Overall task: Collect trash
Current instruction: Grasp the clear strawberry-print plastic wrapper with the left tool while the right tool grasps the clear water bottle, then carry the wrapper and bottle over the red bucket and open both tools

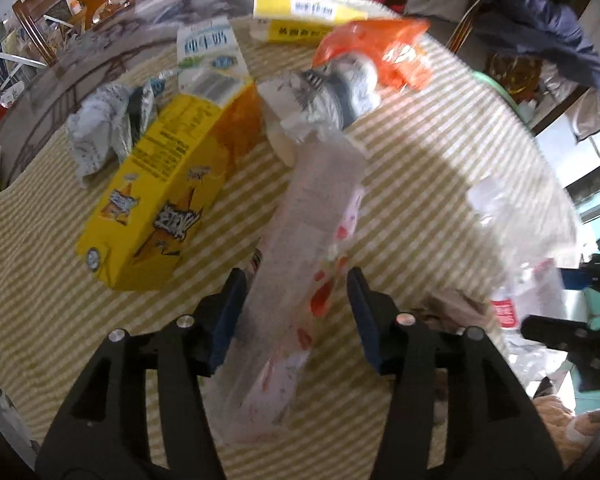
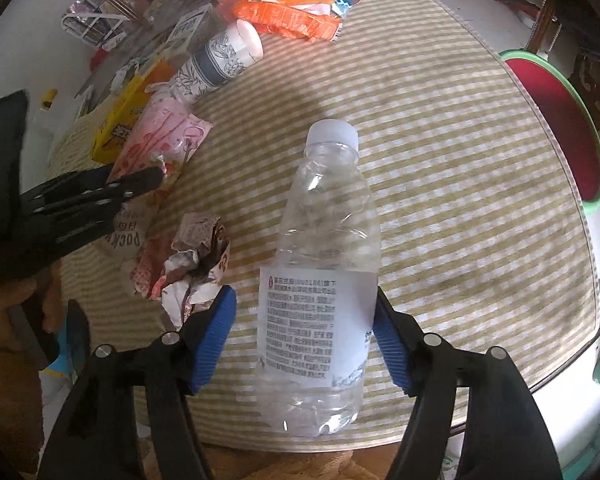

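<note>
Early stage, judging by litter lying across desk (image 2: 460, 160). Left gripper (image 1: 296, 316) straddling pink wrapper (image 1: 300, 264), fingers part open, not gripping. Right gripper (image 2: 304, 336) half open around water bottle (image 2: 324, 272), contact unclear. Yellow carton (image 1: 156, 200), orange wrapper (image 2: 288, 16) waiting. No bin visible.

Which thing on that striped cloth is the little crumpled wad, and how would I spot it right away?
Start at the green-and-white striped tablecloth and find the clear plastic water bottle with a white cap lying near its front edge. Just left of the bottle sits the crumpled brown-and-white paper wrapper. Unlike the flat pink floral packet behind it, it is balled up.
</note>
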The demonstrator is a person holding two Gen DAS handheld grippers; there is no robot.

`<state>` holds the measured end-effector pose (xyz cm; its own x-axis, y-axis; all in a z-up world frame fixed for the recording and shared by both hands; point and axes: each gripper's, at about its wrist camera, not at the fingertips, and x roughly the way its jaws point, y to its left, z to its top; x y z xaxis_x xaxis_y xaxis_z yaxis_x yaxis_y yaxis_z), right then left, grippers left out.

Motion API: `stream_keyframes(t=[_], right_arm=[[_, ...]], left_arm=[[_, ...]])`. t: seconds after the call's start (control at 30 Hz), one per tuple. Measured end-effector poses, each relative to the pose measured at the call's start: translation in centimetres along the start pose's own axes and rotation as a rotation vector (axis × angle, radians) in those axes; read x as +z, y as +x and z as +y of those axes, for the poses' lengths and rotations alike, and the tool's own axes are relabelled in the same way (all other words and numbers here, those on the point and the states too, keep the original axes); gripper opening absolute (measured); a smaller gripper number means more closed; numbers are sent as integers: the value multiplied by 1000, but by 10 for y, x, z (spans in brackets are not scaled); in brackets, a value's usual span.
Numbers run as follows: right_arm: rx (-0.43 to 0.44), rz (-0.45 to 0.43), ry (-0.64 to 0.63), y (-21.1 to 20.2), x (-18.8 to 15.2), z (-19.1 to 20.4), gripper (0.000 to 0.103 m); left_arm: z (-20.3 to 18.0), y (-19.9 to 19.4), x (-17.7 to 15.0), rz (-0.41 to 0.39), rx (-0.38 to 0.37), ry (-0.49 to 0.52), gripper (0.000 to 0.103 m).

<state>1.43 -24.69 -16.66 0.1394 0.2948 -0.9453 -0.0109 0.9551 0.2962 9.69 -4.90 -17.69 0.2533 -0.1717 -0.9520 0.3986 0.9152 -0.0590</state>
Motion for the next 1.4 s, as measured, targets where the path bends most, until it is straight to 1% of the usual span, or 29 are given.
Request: stream_keyframes(t=[0.03,0.07,0.13,0.17,0.23,0.33,0.5,0.63,0.7,0.8,0.93,1.1,1.27,1.4], right_arm=[[-3,6,-3,0,-2,-2,66],[-7,14,-3,3,-4,-1,66],[-8,37,2,10,-7,-2,65],[-4,43,5,13,-8,0,53],[19,32,9,10,-6,1,54],[48,-32,6,-11,-6,-4,53],[93,-171,19,-53,9,-13,53],[126,-236,35,-77,19,-22,53],[138,-261,39,-88,23,-27,53],[147,-282,40,-98,32,-29,53],[149,-291,44,-105,45,-42,53],[149,-277,62,-108,57,-71,53],[155,-274,79,-114,69,-110,53],[157,-274,104,-117,76,-142,53]], left_arm=[[2,5,-1,11,-8,-10,50],[4,5,-2,0,-8,-19,51],[6,4,-4,-14,-8,-36,49],[9,1,-5,-24,-12,-52,45],[14,-10,-8,-62,-31,-103,42],[14,-34,-11,-142,-33,-144,41],[11,-84,-12,-300,-84,-254,41],[2,-106,-2,-372,-129,-317,42],[-7,-114,2,-396,-134,-315,42],[-22,-122,10,-421,-135,-310,42],[-35,-124,19,-432,-144,-321,42],[-54,-117,34,-428,-148,-327,42],[-77,-105,55,-414,-153,-326,42],[-106,-94,77,-401,-173,-302,42]])
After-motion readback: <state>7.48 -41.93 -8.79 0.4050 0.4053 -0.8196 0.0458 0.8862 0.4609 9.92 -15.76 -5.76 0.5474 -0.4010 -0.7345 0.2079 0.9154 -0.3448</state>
